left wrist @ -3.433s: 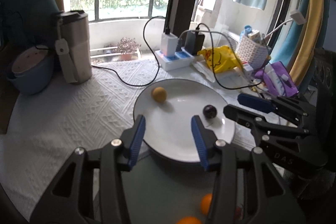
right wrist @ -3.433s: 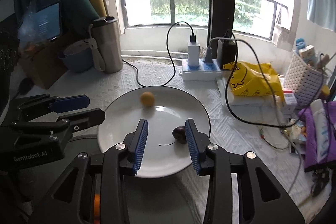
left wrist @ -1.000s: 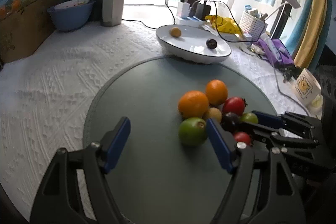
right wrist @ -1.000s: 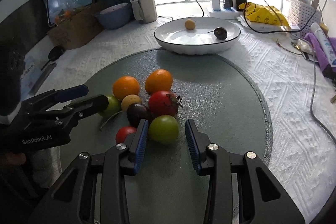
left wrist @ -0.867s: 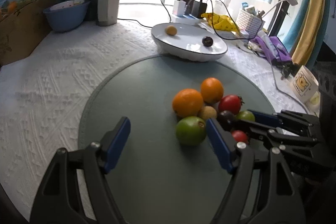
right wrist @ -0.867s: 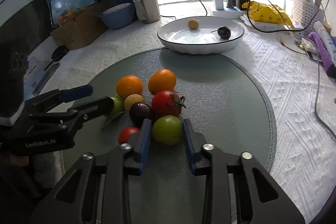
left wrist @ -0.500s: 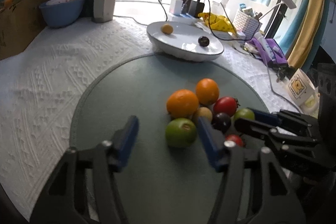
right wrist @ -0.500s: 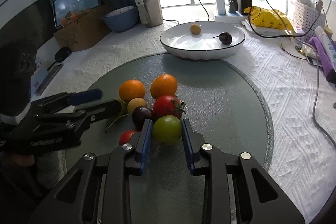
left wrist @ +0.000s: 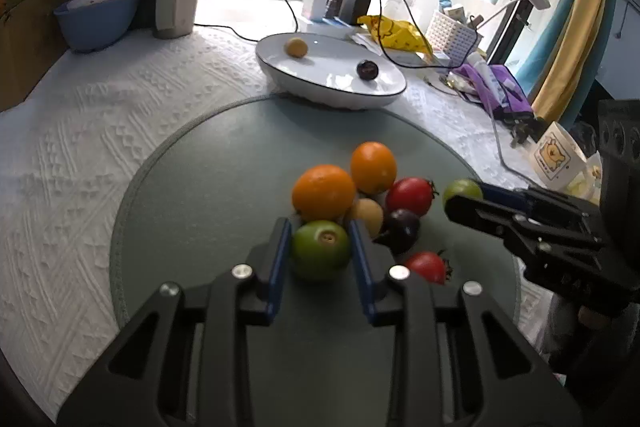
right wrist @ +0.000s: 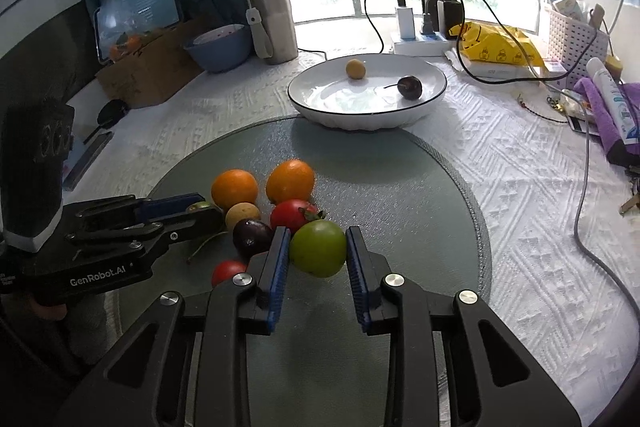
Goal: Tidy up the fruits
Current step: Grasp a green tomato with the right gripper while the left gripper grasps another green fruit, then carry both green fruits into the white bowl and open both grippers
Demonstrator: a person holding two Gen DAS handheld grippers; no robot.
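Observation:
A pile of fruit lies on a round grey mat [left wrist: 208, 163]: two oranges [left wrist: 324, 191], a red tomato [left wrist: 410, 195], a dark plum [left wrist: 401, 225], a small yellow fruit and a small red tomato [left wrist: 426, 265]. My left gripper [left wrist: 320, 241] is shut on a green fruit [left wrist: 320, 249] at the pile's near edge. My right gripper [right wrist: 318, 245] is shut on a green tomato [right wrist: 319, 247], held slightly above the mat. A white plate [right wrist: 434, 89] further back holds a yellow fruit [right wrist: 355, 69] and a dark cherry [right wrist: 411, 87].
A steel flask [right wrist: 274, 23], a blue bowl [right wrist: 218, 53] and a cardboard box stand at the back left. A power strip with cables, a yellow bag [right wrist: 496, 45], a white basket and purple items lie at the back right. A mug [left wrist: 554, 157] stands right of the mat.
Both grippers came back from the plate to the fruit pile. The left jaws closed on the green fruit. The right jaws closed on the green tomato and lifted it slightly.

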